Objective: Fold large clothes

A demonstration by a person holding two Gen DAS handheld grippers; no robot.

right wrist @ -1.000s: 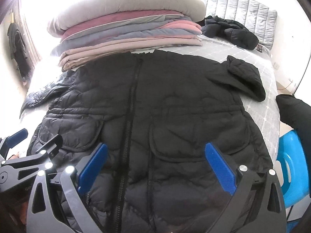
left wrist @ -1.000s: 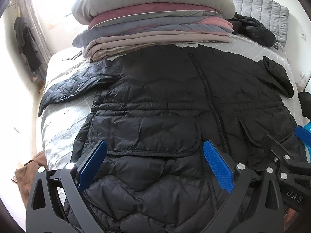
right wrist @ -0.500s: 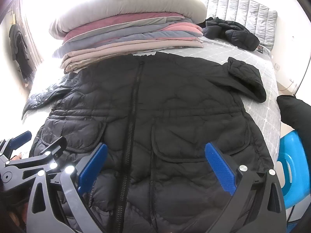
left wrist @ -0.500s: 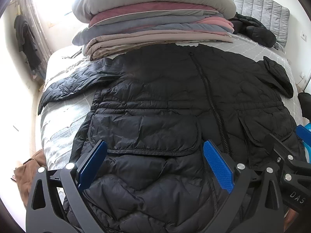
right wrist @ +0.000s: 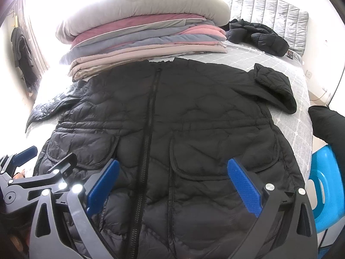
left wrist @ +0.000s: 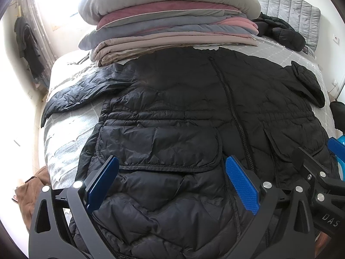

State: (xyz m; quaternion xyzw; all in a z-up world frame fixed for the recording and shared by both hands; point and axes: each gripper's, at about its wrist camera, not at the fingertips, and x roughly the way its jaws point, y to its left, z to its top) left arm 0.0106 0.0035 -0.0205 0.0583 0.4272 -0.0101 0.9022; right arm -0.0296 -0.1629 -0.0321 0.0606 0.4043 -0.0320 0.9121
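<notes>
At the far left of the left wrist view, you can see dark clothing [left wrist: 28, 43] hanging by the bright window, and a brown garment [left wrist: 34, 185] lying on the floor beside the bed corner. The grey checked bedspread [left wrist: 64, 133] carries the task item: a black quilted puffer jacket [left wrist: 183, 112], laid flat and face up across the bed, zipped closed, its hem nearest you.

The jacket's left sleeve [left wrist: 75, 95] extends outward over the bedspread toward the bed's left edge. Your left gripper [left wrist: 172, 181] hovers above the lower left panel of the jacket, near the flap pocket [left wrist: 159, 146]. Its blue-padded jaws stand wide apart and grip nothing.

Beyond the collar, a stack of folded blankets [left wrist: 172, 26] in grey, maroon, blue-grey, pink and beige rests on the bed, the lowest layer touching the jacket's neckline.

In the right wrist view, the black zipper [right wrist: 148, 142] runs down the jacket just left of centre. Your right gripper [right wrist: 174, 181] hovers above the right-hand pocket [right wrist: 217, 153], jaws likewise wide apart and empty. The two grippers sit side by side, each visible at the edge of the other's view.

Further right, the jacket's right sleeve [right wrist: 276, 86] lies folded back at the cuff. A second, crumpled black puffer garment [right wrist: 256, 36] sits near the grey padded headboard [right wrist: 269, 10]. At the far right, a blue plastic chair [right wrist: 325, 185] stands beside the bed.
</notes>
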